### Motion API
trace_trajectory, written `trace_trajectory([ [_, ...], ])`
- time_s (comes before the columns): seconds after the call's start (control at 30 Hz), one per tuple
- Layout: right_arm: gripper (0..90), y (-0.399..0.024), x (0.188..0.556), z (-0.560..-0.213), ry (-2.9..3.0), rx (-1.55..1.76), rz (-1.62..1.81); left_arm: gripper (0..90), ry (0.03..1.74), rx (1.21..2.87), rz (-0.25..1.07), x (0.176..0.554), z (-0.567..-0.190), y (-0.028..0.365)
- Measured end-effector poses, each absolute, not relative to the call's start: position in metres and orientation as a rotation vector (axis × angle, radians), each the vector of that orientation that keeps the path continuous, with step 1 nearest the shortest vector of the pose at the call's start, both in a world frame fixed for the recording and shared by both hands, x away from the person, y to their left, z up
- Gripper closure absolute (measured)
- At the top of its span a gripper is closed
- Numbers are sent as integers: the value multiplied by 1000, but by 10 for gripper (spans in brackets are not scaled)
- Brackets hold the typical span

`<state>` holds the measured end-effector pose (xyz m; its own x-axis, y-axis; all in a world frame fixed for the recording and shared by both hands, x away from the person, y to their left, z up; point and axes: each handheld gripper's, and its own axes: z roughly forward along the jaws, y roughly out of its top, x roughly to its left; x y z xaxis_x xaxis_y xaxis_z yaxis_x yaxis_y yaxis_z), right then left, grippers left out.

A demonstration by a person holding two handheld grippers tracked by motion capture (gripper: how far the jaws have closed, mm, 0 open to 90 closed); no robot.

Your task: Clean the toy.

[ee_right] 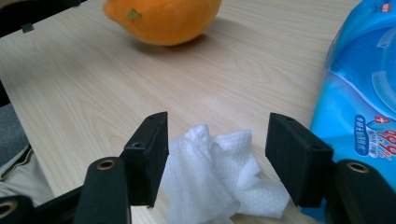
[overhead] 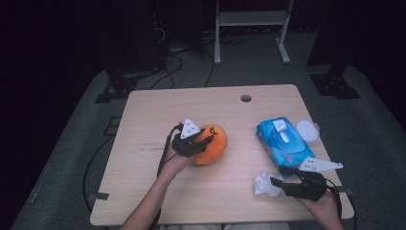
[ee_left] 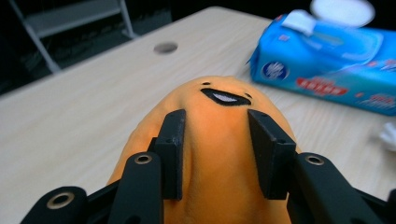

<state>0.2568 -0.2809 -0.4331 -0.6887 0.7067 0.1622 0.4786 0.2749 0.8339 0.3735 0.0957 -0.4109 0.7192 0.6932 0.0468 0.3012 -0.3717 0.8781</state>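
1. High view: left gripper [overhead: 198, 139] is clamped on the orange plush toy [overhead: 214, 143] near mid table [overhead: 158, 110]; in left gripper view both pads [ee_left: 172, 149] press into the toy's [ee_left: 219, 154] soft sides, denting it.
2. Right gripper [overhead: 276, 184], near the front right edge, has jaws spread w/ a crumpled white wipe [overhead: 264, 184] between them. In right gripper view the wipe [ee_right: 219, 177] brushes the left-hand pad [ee_right: 152, 156] and sits apart from the other, so not pinched.
3. Blue wipes pack [overhead: 283, 142] lies just beyond the right gripper, a white round lid [overhead: 307, 130] past it.
4. Hard to make out: toy's rear is covered by the left gripper; pack [ee_right: 359, 93] is cut off at frame edge, label print too blurry to read; wipe's lower part runs out of frame.
5. Toy: smooth orange, rounded, w/ small black mouth and dot eyes facing away from the left gripper. Wipe: white, embossed, scrunched.
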Motion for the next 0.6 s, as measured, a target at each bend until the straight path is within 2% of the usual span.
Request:
trace_trajectory([
  [0.13,378,-283,257,-434,2300,1112,1368,572,784,1952,489,375,-418,100],
  [0.23,377,-283,258,-435,2305,1117,1358,517,775,1952,492,372,-414,101],
  [0.6,364,-282,260,-437,2311,1138,1352,479,747,1913,484,361,-394,114],
])
